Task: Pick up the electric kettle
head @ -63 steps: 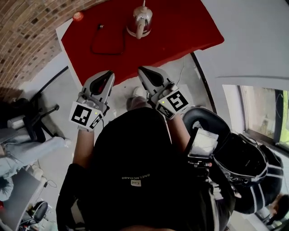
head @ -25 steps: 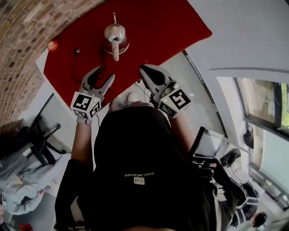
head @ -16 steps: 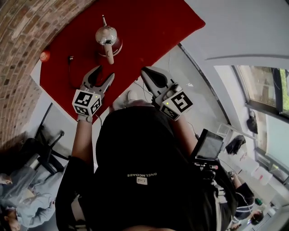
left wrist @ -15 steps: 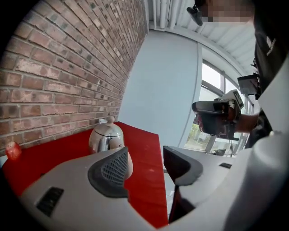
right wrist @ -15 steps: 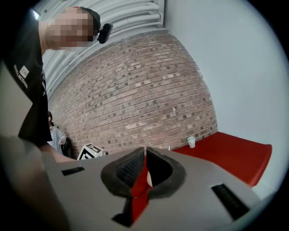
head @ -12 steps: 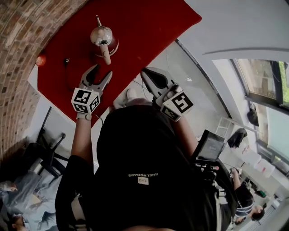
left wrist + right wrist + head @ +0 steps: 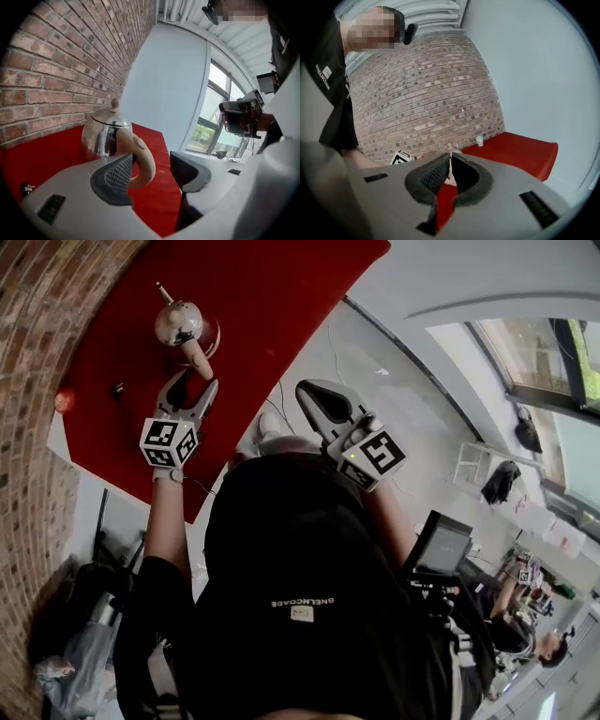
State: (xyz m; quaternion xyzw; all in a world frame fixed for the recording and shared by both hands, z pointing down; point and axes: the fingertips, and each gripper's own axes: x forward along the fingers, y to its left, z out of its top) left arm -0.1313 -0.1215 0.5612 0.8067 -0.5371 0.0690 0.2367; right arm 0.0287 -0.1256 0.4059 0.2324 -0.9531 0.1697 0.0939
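Currently the left hand-held gripper (image 7: 194,381), jaws just opening wide, is straddling the handle (image 7: 143,161) of the electric kettle (image 7: 178,322) standing far left on the red worktop (image 7: 272,296); the right hand-held gripper (image 7: 303,387) is hovering closed.

Left gripper (image 7: 195,381) jaws just opened — kettle handle (image 7: 197,356) between.

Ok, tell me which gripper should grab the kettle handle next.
Left. The left gripper has just opened its jaws, with the handle of the kettle right ahead of the gap, not gripped. The right gripper is shut and off the red table, farther away.
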